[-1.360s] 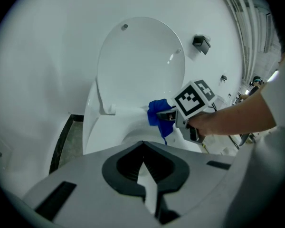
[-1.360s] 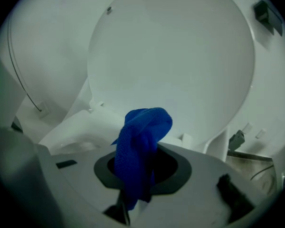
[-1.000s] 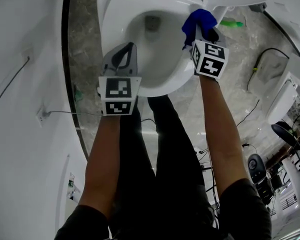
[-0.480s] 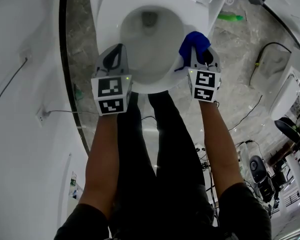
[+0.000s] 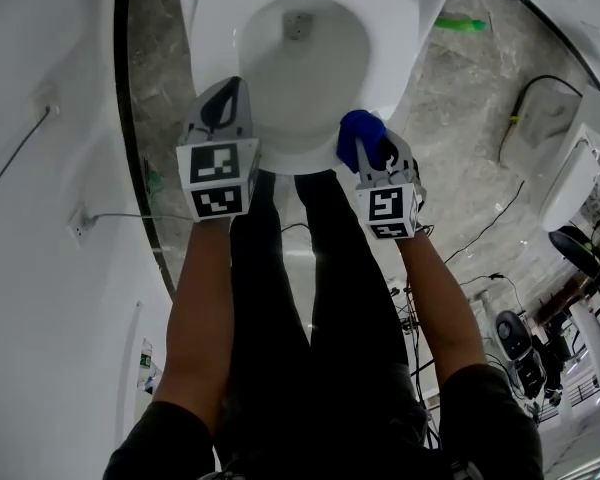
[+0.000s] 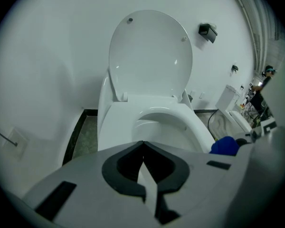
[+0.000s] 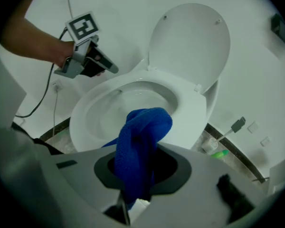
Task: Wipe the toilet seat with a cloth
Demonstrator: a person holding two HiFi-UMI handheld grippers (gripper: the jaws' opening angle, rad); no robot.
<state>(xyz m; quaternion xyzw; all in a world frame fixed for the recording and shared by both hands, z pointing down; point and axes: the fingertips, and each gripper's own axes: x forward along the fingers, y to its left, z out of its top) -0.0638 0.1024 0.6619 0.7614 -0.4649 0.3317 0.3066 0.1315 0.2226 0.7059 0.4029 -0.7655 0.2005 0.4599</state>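
The right tongs [image 7: 137, 175] grip the blue cloth [image 5: 360, 133] at the front edge of the toilet seat [image 5: 395, 38], the left tongs [image 6: 143, 144] are closed and empty, and a small green object [image 5: 460, 23] lies on the marble floor [image 5: 460, 118] by a white wall [image 5: 40, 268].
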